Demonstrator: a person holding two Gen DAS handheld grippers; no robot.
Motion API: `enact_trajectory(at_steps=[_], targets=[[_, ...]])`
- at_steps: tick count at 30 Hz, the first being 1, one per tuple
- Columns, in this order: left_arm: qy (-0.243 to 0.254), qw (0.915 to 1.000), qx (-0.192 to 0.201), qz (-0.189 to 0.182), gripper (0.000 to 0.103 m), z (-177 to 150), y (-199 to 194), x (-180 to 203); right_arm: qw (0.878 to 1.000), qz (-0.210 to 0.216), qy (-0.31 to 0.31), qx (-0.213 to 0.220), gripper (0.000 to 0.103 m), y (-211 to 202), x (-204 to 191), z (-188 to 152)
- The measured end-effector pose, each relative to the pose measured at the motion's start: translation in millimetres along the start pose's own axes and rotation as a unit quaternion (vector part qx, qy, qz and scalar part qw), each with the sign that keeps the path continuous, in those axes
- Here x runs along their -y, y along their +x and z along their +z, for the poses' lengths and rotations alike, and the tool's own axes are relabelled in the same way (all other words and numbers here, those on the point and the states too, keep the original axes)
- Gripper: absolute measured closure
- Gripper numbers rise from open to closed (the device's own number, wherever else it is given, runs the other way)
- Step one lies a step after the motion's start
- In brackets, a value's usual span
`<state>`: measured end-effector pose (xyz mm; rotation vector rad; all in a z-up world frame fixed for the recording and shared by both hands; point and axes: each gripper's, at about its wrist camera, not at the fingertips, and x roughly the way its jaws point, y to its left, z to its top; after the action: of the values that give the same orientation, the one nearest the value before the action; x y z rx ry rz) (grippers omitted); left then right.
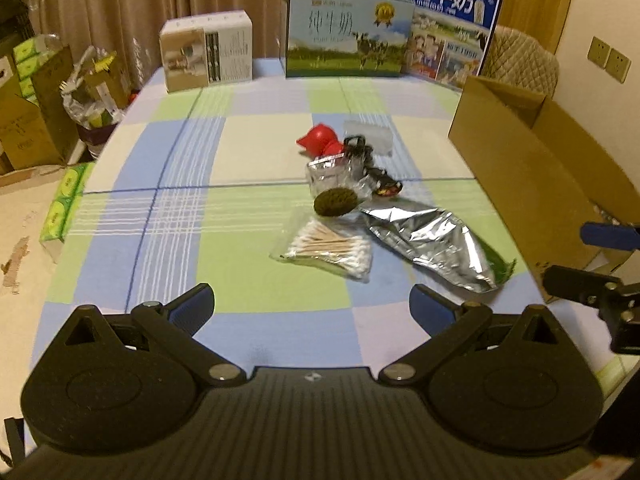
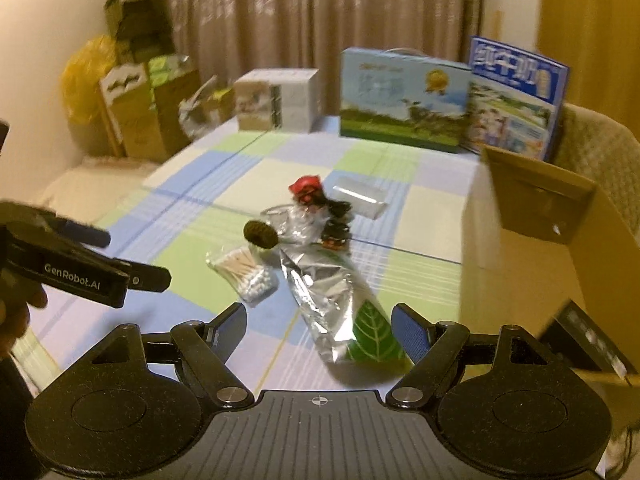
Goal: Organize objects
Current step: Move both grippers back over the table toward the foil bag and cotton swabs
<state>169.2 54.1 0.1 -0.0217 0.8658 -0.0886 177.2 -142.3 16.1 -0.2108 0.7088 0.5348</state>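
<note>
My left claw (image 1: 312, 300) gapes fully, my right claw (image 2: 319, 322) is wide, both empty; foil pouch (image 2: 320, 300): light, crinkly, slippery; I grip its flat end.

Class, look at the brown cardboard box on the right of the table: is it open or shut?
Open. The cardboard box has a top flap folded up and its inside wall shows.

Small clutter pile is lying mid-table: crumpled silver foil pouch (image 1: 434, 246) with green leaf print, flat, nearest the table's near edge; bagged cotton swabs (image 1: 326, 248) beside it; dark round scrubber (image 1: 335, 201), red toy (image 1: 320, 141), clear wrapper behind; open cardboard box (image 1: 536, 160) sitting at right edge.
</note>
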Motion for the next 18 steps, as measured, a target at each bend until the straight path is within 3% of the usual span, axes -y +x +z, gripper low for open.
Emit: enact_trajectory(at_steps=[10,18], targets=[[0.012,0.9997,-0.017,-0.015,0.001,13,61,-19,0.993,-0.012,-0.093,-0.069,0.026,92,6,0],[0.002,0.9988,-0.025,-0.042,0.001,22,90,-24,0.986,-0.020,-0.123,-0.111,0.026,133,14,-4]])
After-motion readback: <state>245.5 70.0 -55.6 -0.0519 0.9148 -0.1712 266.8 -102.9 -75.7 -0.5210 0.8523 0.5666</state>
